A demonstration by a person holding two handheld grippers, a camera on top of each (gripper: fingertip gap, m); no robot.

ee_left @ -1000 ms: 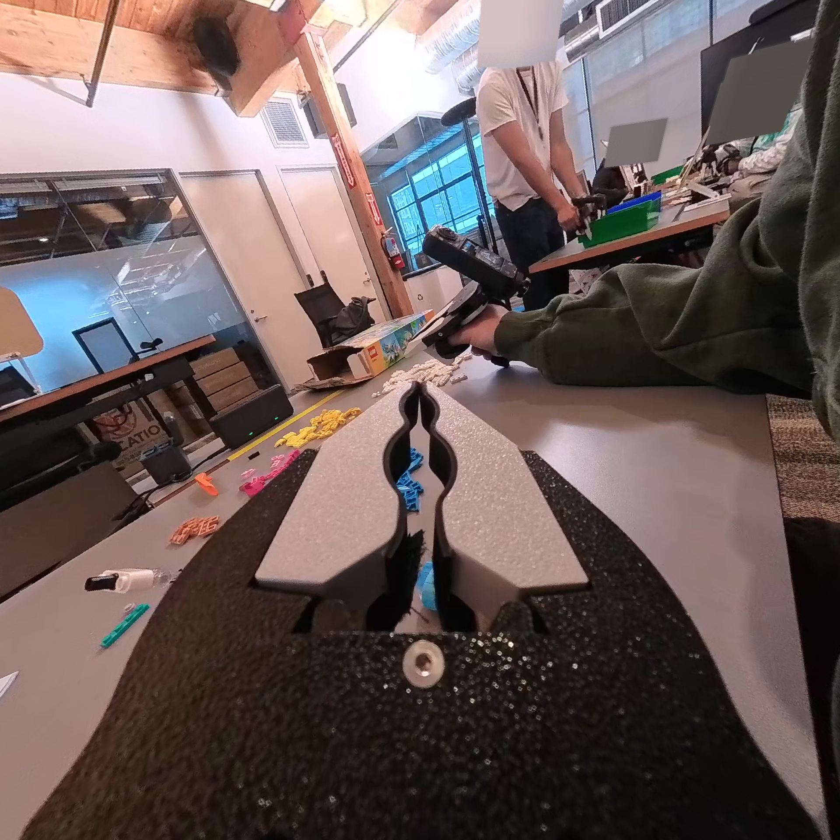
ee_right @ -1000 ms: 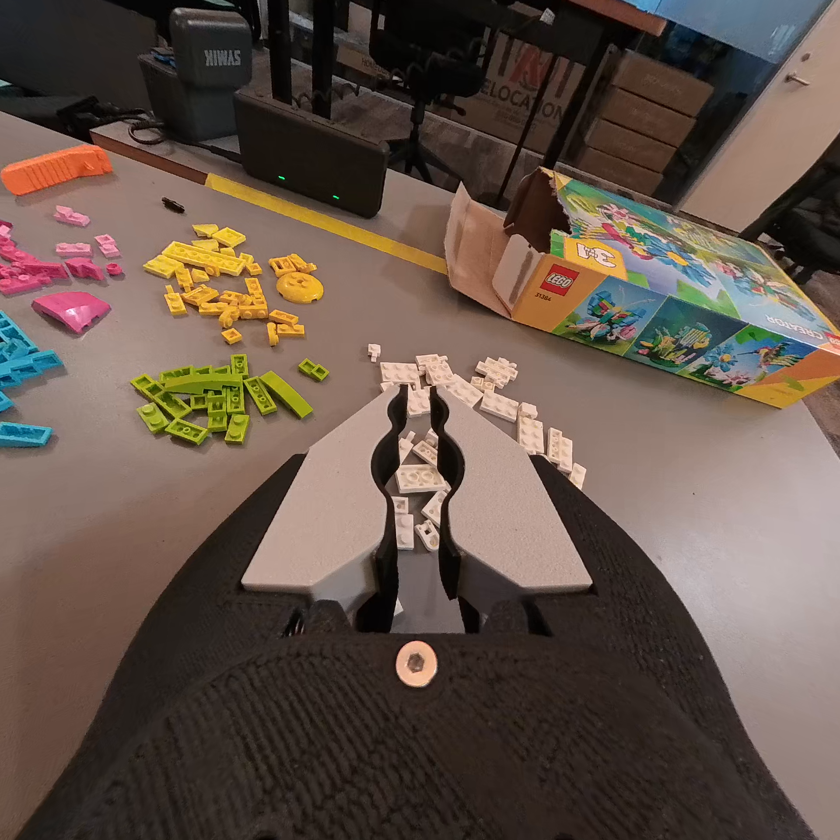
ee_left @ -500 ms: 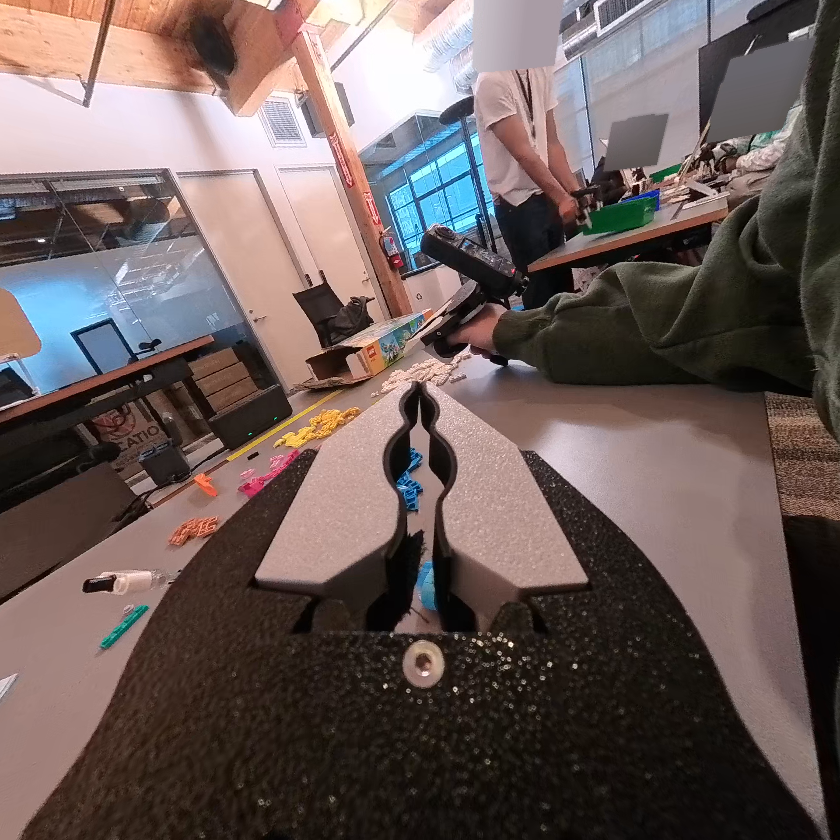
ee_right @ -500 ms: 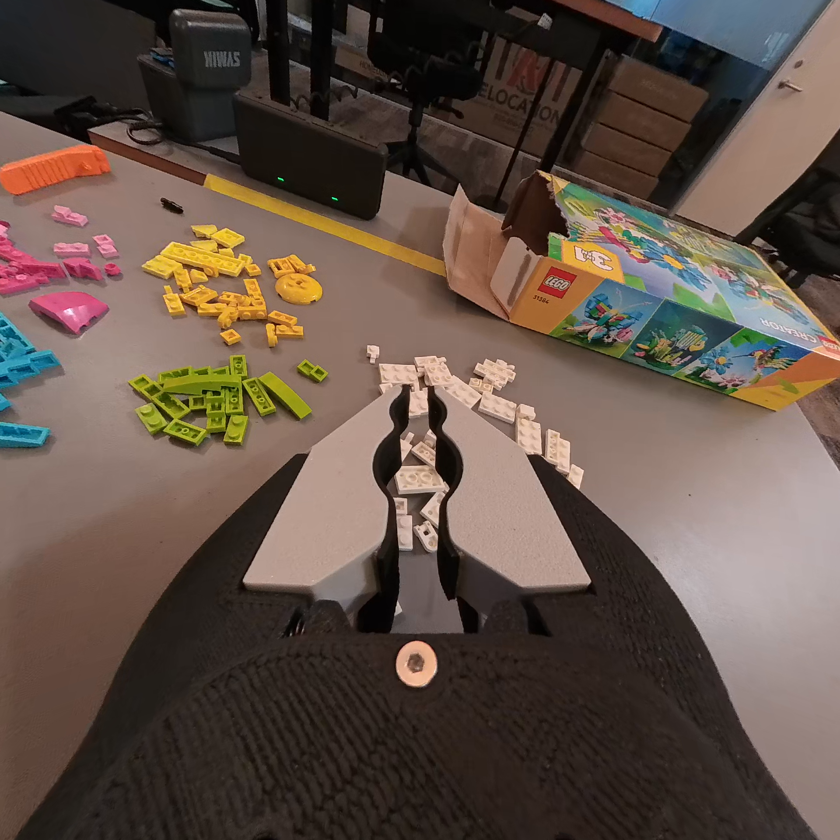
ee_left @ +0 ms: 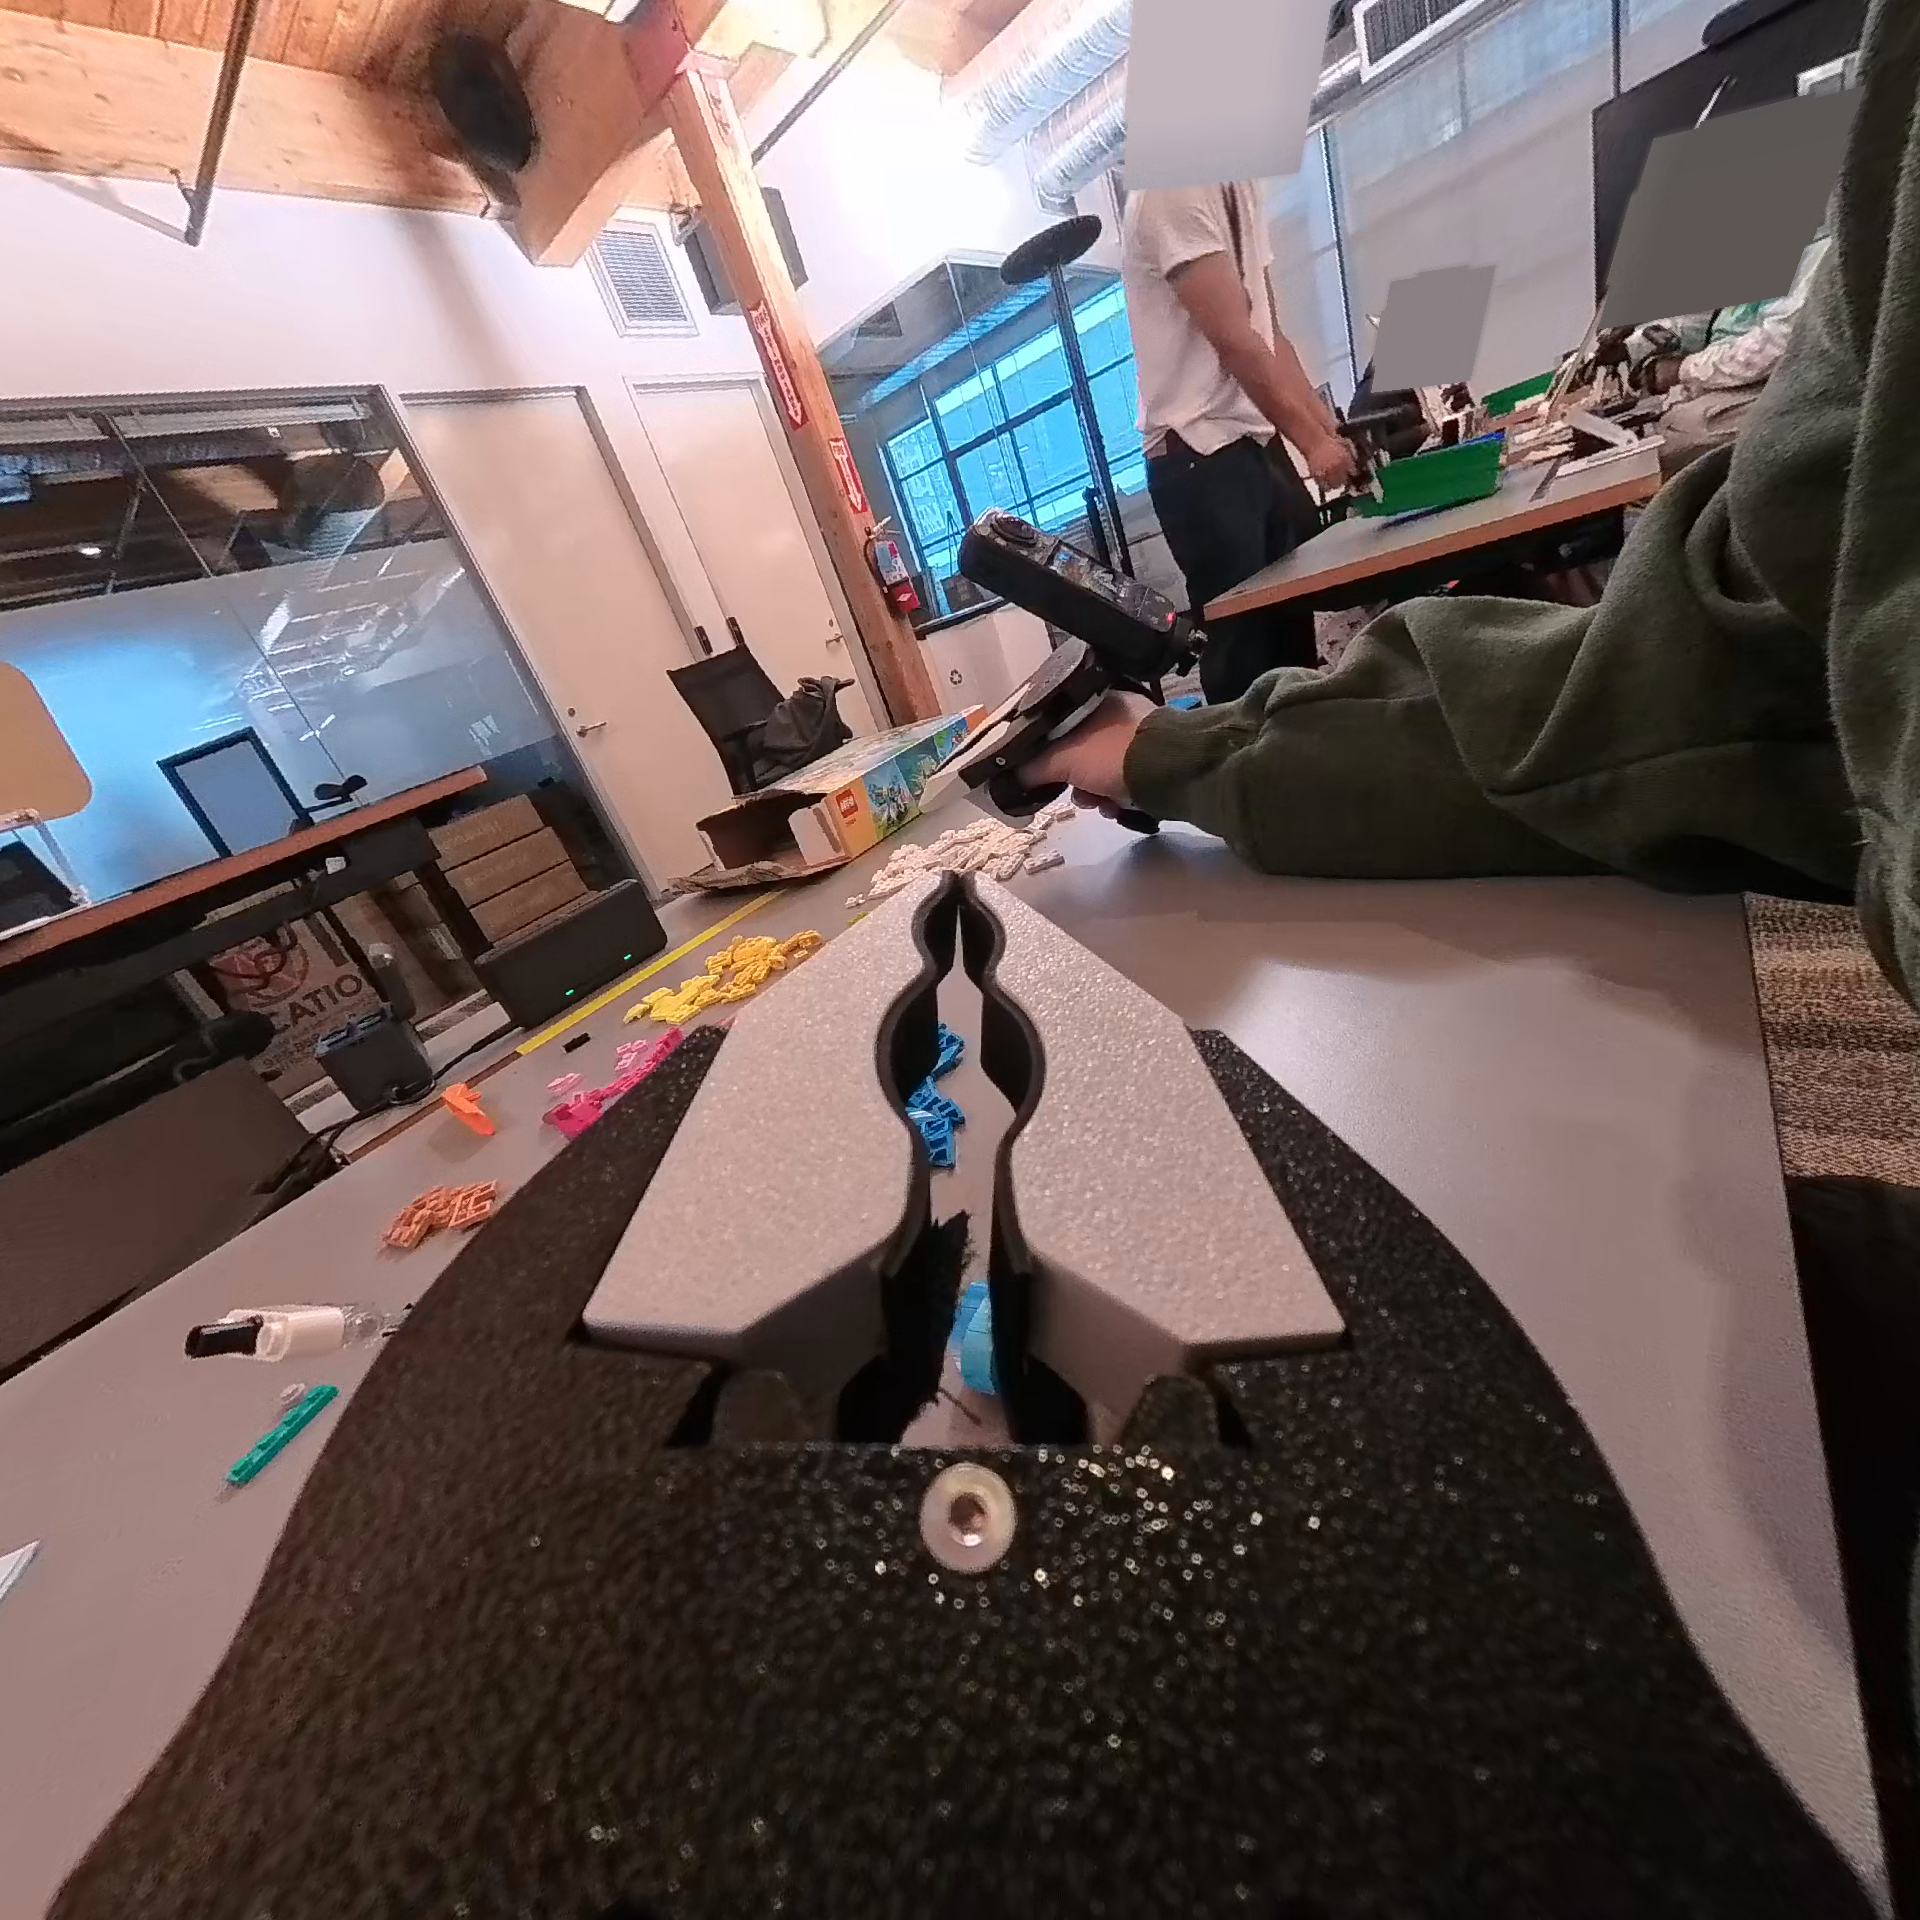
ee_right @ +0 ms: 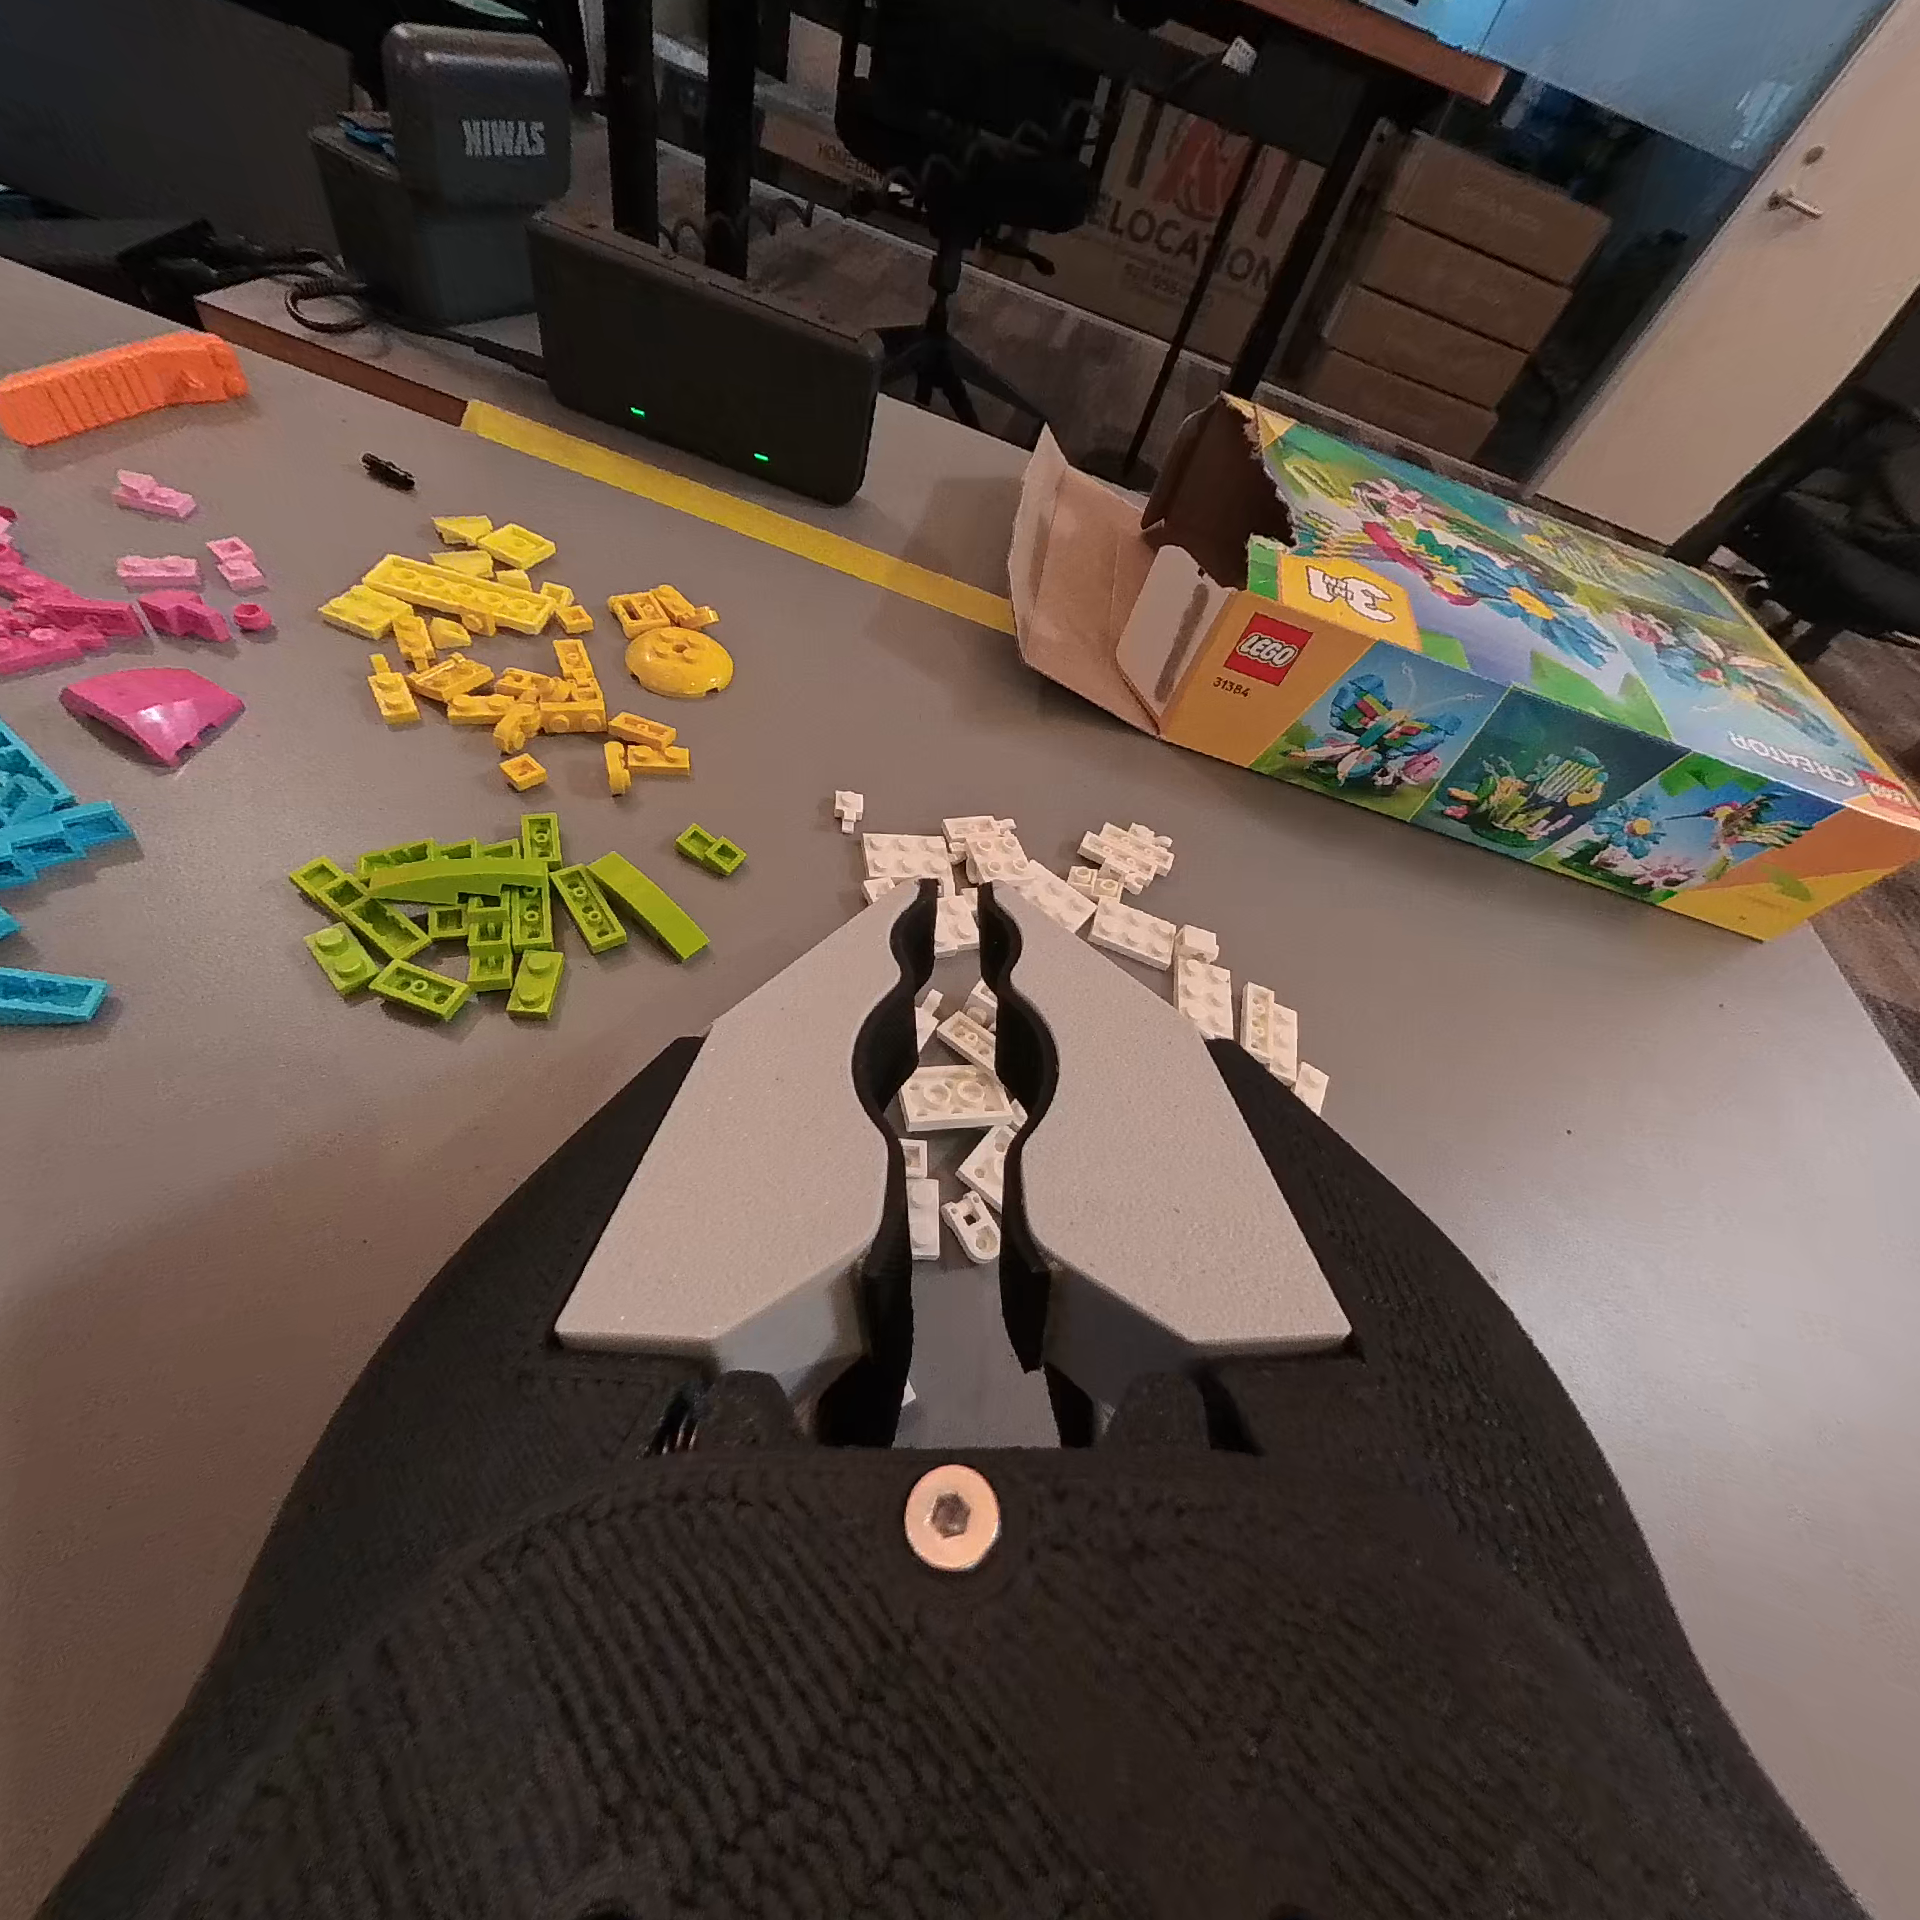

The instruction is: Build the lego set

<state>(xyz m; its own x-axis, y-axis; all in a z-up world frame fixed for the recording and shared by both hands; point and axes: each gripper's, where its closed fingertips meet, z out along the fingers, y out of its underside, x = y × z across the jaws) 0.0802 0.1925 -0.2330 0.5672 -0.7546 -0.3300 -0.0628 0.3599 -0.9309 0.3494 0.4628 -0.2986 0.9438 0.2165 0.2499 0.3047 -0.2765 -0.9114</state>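
Around me is an office with white walls (ee_left: 312, 291) and a wooden ceiling beam (ee_left: 582, 135). On the far left I see a glass partition (ee_left: 260, 623), beside it two pale doors (ee_left: 582, 623). A wooden post (ee_left: 800, 416) stands before bright windows (ee_left: 997, 436).

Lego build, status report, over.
Left gripper shut, empty, resting low over table. Right gripper slightly open above white pieces, nothing gripped. Sorted colour piles untouched, path clear.

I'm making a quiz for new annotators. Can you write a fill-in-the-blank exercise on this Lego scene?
1. The right gripper hovers over the ____ bricks.
2. The round dome piece is ____.
3. The lime bricks lie nearer the camera than the ____ bricks.
4. The Lego box has its end flap ____.

Missing words: white; yellow; yellow; open
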